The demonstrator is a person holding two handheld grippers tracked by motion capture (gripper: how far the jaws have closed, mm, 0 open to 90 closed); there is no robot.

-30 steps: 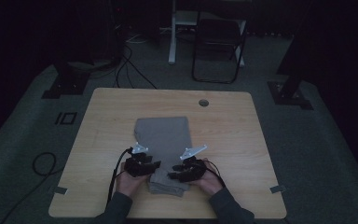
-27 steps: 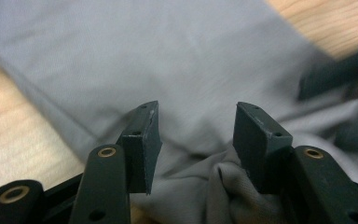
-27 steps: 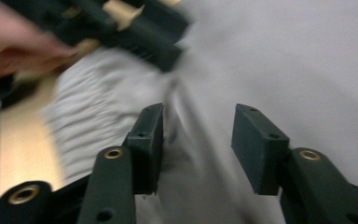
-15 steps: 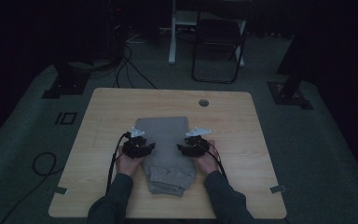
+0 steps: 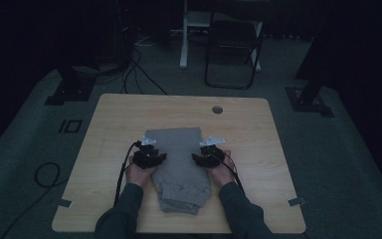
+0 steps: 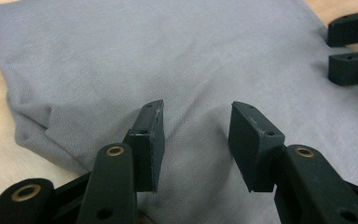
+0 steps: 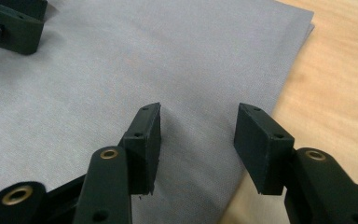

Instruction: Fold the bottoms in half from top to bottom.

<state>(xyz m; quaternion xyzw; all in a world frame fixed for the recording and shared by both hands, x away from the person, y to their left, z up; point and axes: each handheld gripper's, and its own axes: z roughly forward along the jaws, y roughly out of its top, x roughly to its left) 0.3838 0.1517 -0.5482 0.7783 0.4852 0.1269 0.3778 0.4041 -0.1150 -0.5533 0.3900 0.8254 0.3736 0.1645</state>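
Note:
A folded grey garment (image 5: 179, 159) lies in the middle of the wooden table (image 5: 114, 119), its hem end toward the person. My left gripper (image 5: 151, 155) hovers at the garment's left edge, open, with grey cloth (image 6: 121, 60) under its jaws and nothing between them. My right gripper (image 5: 206, 154) is at the garment's right edge, also open, above the cloth (image 7: 168, 56) near its border with the bare wood (image 7: 335, 84). The other gripper's black jaws appear far off in each gripper view.
A round cable hole (image 5: 217, 109) sits in the table's far right part. A black chair (image 5: 231, 50) and a white post (image 5: 184, 35) stand beyond the table. Cables (image 5: 47, 174) trail on the floor at left. Tape marks (image 5: 64, 202) sit by the table's front corners.
Both grippers moved from the garment's near end forward to its mid sides. The near part of the garment now lies folded over, making the garment shorter.

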